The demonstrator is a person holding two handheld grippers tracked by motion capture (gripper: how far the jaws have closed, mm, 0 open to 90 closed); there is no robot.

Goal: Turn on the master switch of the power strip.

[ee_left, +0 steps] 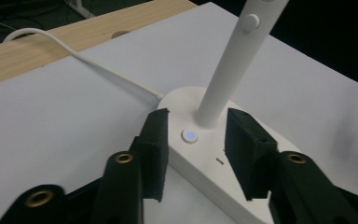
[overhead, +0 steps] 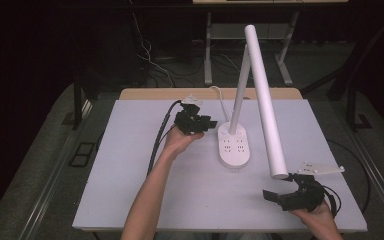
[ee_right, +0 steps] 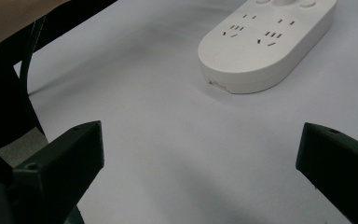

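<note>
One white table point(overhead: 145, 200) is seen from above, with a strip of bare wood point(overhead: 150, 93) exposed along its far edge. A white desk lamp is stood near the table's middle: its oval base point(overhead: 234, 146), set with socket outlets, is laid flat on the surface, a slim stem point(overhead: 240, 95) is raised from the base's far end, and a long tubular lamp head point(overhead: 266, 100) is slanted down from the top toward the near right corner. The left gripper point(overhead: 211, 123) is held in the person's left hand point(overhead: 177, 142) just left of the base; in the left gripper view its jaws are seen parted on either side of the base's far end, and contact with the base cannot be judged. The right gripper point(overhead: 275, 196) is held at the near right edge, below the lamp head's lower tip, its jaws spread wide over bare table, well apart from the base point(ee_right: 265, 46). A white cord point(ee_left: 88, 60) is run from the base's far end across the wood. A small round button point(ee_left: 190, 135) beside the stem foot is lit blue.
</note>
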